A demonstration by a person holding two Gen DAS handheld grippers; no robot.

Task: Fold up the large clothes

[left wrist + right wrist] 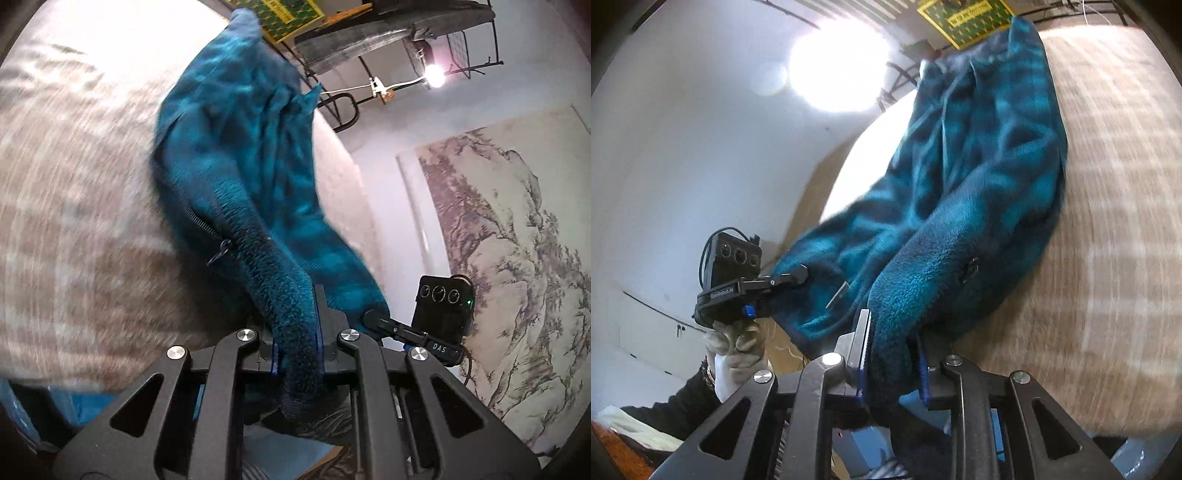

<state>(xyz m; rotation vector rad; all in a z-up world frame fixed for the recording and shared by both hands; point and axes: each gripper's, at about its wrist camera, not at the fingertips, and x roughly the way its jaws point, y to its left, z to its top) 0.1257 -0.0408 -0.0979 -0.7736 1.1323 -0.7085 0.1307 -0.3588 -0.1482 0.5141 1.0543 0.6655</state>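
A teal plaid fleece jacket (240, 147) with a dark zipper hangs lifted over the beige striped cloth surface (74, 221). My left gripper (299, 332) is shut on the jacket's ribbed hem. My right gripper (892, 347) is shut on another part of the jacket's (979, 155) edge. The right gripper also shows in the left wrist view (373, 317), shut on the fleece. The left gripper shows in the right wrist view (801, 275), held by a gloved hand, shut on the fleece. The views are blurred by motion.
The beige striped surface (1108, 221) lies under the jacket. A wall scroll painting (509, 258), a black metal rack (406, 37) with a lamp (436, 75), and a green and yellow mat (964, 18) lie beyond.
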